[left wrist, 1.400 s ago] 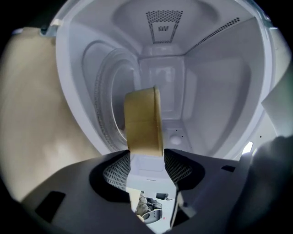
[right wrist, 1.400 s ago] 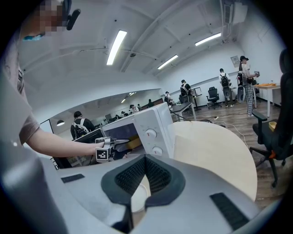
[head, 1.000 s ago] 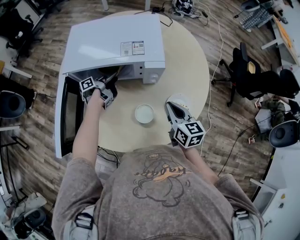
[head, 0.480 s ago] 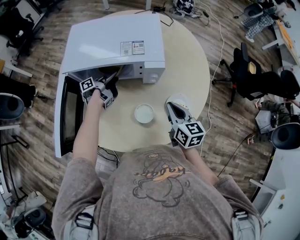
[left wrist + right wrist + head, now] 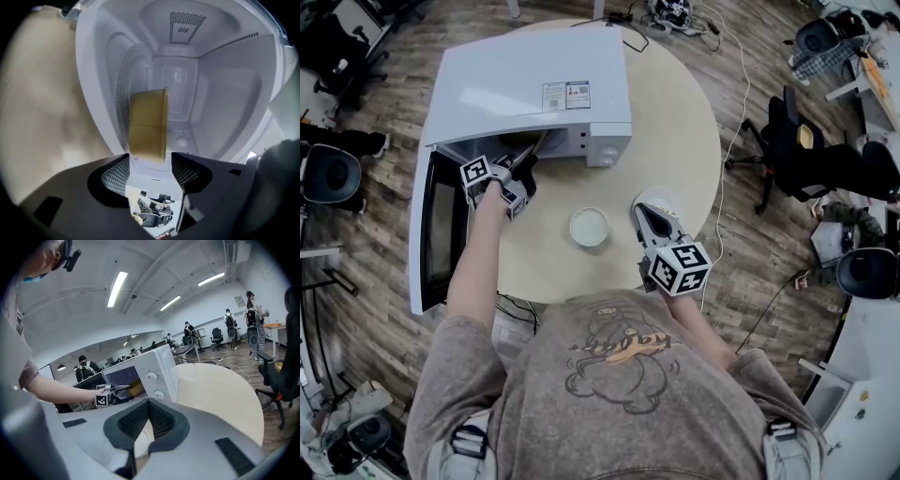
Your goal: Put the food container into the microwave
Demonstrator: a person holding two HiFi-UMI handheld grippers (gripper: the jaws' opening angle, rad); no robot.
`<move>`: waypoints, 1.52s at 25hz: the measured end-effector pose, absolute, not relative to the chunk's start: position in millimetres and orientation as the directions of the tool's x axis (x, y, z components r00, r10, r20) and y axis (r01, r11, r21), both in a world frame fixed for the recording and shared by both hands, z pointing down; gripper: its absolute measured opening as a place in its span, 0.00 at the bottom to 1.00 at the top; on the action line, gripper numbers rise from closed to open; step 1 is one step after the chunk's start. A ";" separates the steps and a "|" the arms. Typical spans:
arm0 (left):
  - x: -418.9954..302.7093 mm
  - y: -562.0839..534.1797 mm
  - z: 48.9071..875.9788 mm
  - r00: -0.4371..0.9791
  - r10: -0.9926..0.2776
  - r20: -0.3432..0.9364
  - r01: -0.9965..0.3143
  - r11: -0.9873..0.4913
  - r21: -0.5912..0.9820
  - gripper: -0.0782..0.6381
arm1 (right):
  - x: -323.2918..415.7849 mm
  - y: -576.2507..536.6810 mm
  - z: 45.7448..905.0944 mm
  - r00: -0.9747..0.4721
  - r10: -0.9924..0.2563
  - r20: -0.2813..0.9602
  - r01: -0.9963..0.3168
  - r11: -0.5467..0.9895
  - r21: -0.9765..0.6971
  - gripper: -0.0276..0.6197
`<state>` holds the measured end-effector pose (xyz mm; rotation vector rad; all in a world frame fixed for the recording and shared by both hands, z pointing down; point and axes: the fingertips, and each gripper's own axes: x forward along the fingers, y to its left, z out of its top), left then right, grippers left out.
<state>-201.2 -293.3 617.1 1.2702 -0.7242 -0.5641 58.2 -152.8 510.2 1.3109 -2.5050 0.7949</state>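
A: Biggest thing first?

B: The round table (image 5: 675, 122), light wood. The white microwave (image 5: 525, 84) sits on its far left part. Its door (image 5: 441, 234) hangs wide open, out past the table's left edge.

A: & the tongs?

B: The left tongs (image 5: 150, 164) poke into the microwave's open front. The jaws stand wide & have just been opening.

A: Anything btw them?

B: Yep, the near end of the food box (image 5: 147, 124) is right at the gap. But the pads don't press on it, they're just beside it.

A: So where's the box?

B: Inside the microwave, near the front. It's tan w/ a line across its middle. From the right tongs' view you see a bit of yellow in the open front.

A: Right tongs?

B: The right tongs (image 5: 642, 208) are over the table's near right part, well apart from the microwave. The jaws are squeezed together, w/ nothing in them.

A: Smallest thing?

B: A white round dish (image 5: 589, 227) on the table, near the right tongs' tips but not touching.
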 end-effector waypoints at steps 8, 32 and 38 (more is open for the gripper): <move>-201.7 -282.1 613.5 0.655 -0.741 0.150 -0.008 0.192 0.981 0.51 | 56.1 -153.7 509.9 -0.590 -0.696 0.409 -0.805 0.466 -0.368 0.04; -210.0 -280.0 603.9 0.608 -0.767 0.205 -0.181 0.118 0.976 0.18 | 55.7 -153.3 508.7 -0.591 -0.697 0.407 -0.804 0.468 -0.367 0.04; -212.8 -288.6 606.4 0.600 -0.773 0.205 -0.181 0.118 0.976 0.18 | 56.7 -154.1 509.2 -0.587 -0.698 0.410 -0.807 0.464 -0.366 0.04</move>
